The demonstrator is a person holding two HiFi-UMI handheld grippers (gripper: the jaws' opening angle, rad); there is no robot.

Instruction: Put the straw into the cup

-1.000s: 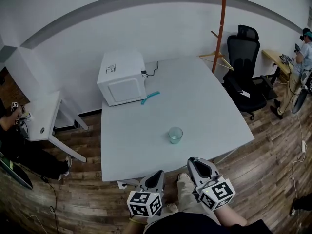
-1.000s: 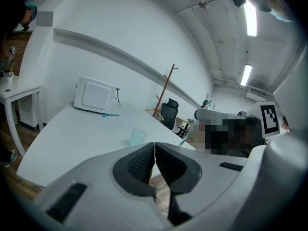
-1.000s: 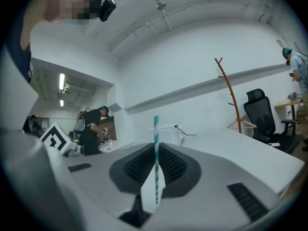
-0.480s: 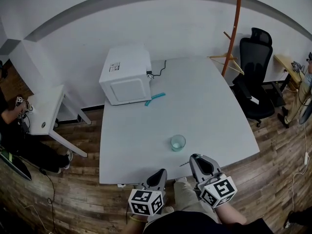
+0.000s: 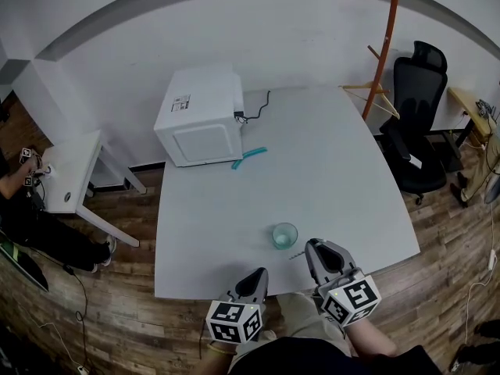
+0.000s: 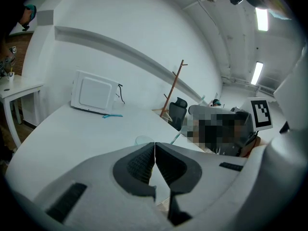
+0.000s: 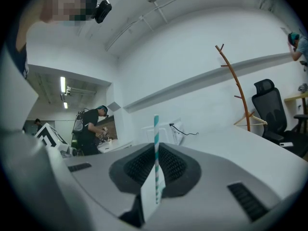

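In the right gripper view, clearer than overhead, right tool (image 7: 155, 150) pinches striped straw (image 7: 156, 129)

- The straw (image 7: 156, 129) is looking like matt paper, striped teal and white.
- The cup (image 5: 284, 235) is showing clear, glossy, faintly green walls; whether glass or plastic cannot be told.
- The table (image 5: 336, 170) is presenting a smooth, matt, pale grey top.
- The left gripper (image 5: 258, 275) and right gripper (image 5: 316, 248) are wearing matt grey plastic shells; the pads (image 7: 139, 165) are looking dark, ribbed and rubbery.
- The floor (image 5: 117, 311) is showing brown wood planks with a slight sheen.
- The white box (image 5: 200, 116) is showing a smooth casing.
- The coat stand (image 5: 388, 45) is looking like orange-brown wood.
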